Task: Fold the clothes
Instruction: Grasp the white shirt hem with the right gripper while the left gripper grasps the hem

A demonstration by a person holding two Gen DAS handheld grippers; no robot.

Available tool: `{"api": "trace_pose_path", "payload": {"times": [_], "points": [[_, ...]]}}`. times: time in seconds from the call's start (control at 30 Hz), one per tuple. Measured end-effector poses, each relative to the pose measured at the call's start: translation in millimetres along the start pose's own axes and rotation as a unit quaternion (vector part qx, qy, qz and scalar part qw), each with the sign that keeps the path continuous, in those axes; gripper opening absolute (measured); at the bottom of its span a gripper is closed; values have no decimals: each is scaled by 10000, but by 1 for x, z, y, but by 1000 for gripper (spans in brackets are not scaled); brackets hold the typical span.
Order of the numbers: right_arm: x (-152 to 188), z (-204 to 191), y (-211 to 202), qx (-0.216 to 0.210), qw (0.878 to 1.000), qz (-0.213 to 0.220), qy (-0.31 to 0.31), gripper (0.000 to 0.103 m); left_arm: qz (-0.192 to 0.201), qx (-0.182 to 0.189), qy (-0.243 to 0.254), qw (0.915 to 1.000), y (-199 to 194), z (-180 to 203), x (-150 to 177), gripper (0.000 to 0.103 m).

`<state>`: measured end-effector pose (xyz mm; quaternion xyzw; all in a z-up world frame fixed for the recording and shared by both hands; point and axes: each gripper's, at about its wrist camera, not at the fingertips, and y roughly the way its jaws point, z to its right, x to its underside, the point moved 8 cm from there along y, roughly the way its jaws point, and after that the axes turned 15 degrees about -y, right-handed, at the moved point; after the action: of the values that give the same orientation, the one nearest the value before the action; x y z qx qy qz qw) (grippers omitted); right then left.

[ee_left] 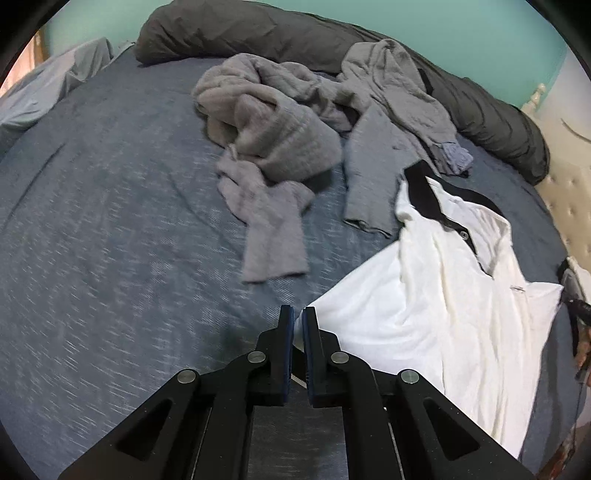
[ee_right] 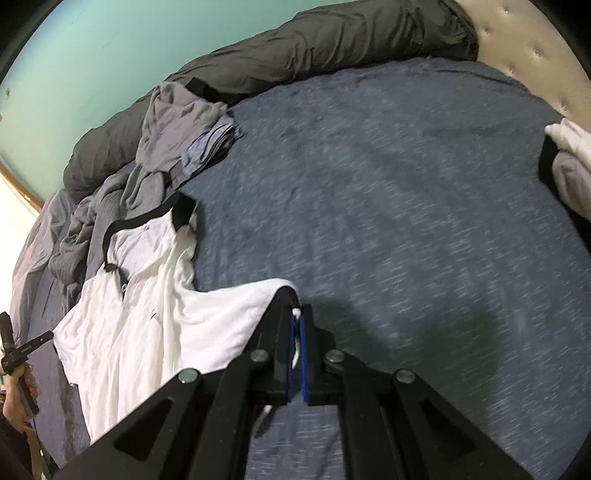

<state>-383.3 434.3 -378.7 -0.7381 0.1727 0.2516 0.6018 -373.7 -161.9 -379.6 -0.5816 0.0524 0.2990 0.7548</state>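
A white polo shirt (ee_left: 443,295) with a black collar lies crumpled on the blue-grey bed sheet (ee_left: 110,221). My left gripper (ee_left: 298,314) is shut on the shirt's left edge. My right gripper (ee_right: 296,314) is shut on the shirt's other edge, with white cloth showing between its pads. The shirt also shows in the right wrist view (ee_right: 147,295), left of that gripper. The left gripper shows small at the left edge of the right wrist view (ee_right: 18,354).
A heap of grey clothes (ee_left: 277,129) lies beyond the shirt. A dark rolled duvet (ee_left: 258,29) runs along the teal wall. A tufted beige headboard (ee_right: 524,48) bounds the bed. Folded white and grey items (ee_right: 569,162) sit at the right edge.
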Motion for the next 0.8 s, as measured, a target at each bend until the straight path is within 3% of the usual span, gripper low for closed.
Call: {"api": "trace_pose_path", "payload": {"times": [0.33,0.8], "points": [[-15,36,-6,381,9991,-4,192,2,111,-357,-44,9993,-4,-23,-29,5],[-4,82,0,761,9956,-202,518,2,-66,-595,-356,9976,10,-58,-43,1]]}}
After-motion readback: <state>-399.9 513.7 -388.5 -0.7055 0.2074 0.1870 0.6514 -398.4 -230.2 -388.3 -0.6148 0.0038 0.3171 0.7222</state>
